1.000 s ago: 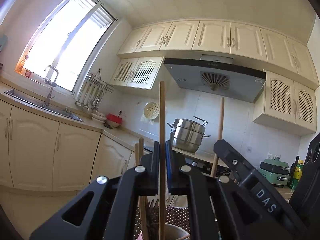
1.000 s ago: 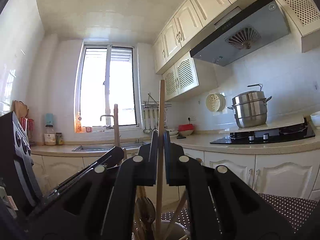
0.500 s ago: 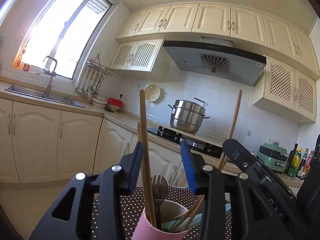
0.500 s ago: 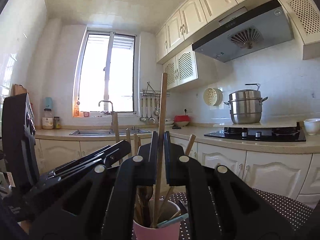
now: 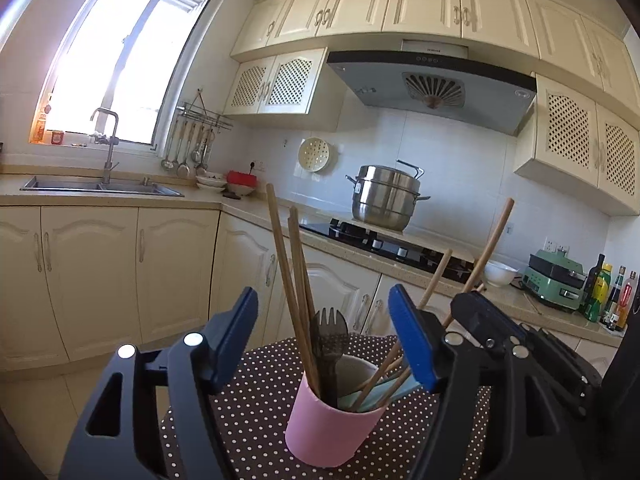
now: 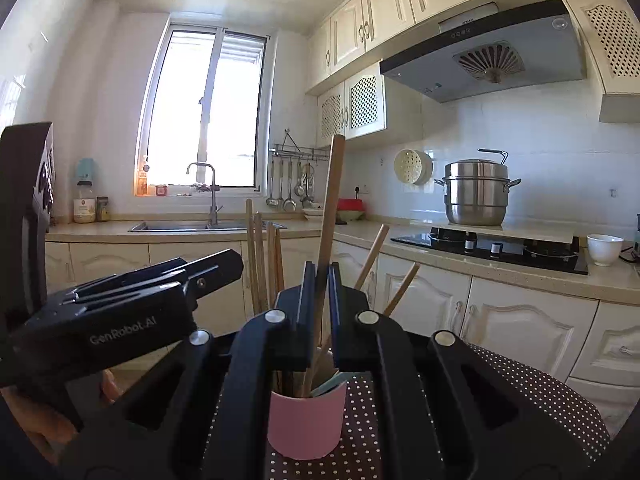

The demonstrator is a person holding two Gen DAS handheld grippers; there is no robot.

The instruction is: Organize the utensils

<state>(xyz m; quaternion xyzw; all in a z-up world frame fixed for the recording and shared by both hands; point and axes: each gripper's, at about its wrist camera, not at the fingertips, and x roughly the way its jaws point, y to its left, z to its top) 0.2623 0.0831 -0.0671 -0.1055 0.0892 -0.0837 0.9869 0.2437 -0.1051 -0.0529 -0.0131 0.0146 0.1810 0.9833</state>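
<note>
My left gripper (image 5: 322,340) had just let its chopstick (image 5: 285,264) into the pink cup (image 5: 328,428), jaws opening; the right gripper (image 6: 319,312) stayed clamped on a wooden utensil (image 6: 330,208).

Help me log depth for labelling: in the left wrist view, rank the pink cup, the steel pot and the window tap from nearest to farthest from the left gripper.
From the left gripper, whose jaws are opening:
1. Pink cup, just ahead on the dotted cloth.
2. Steel pot, on the stove, ahead and to the right.
3. Tap, far left under the window.
Pot and tap are close to call.
</note>
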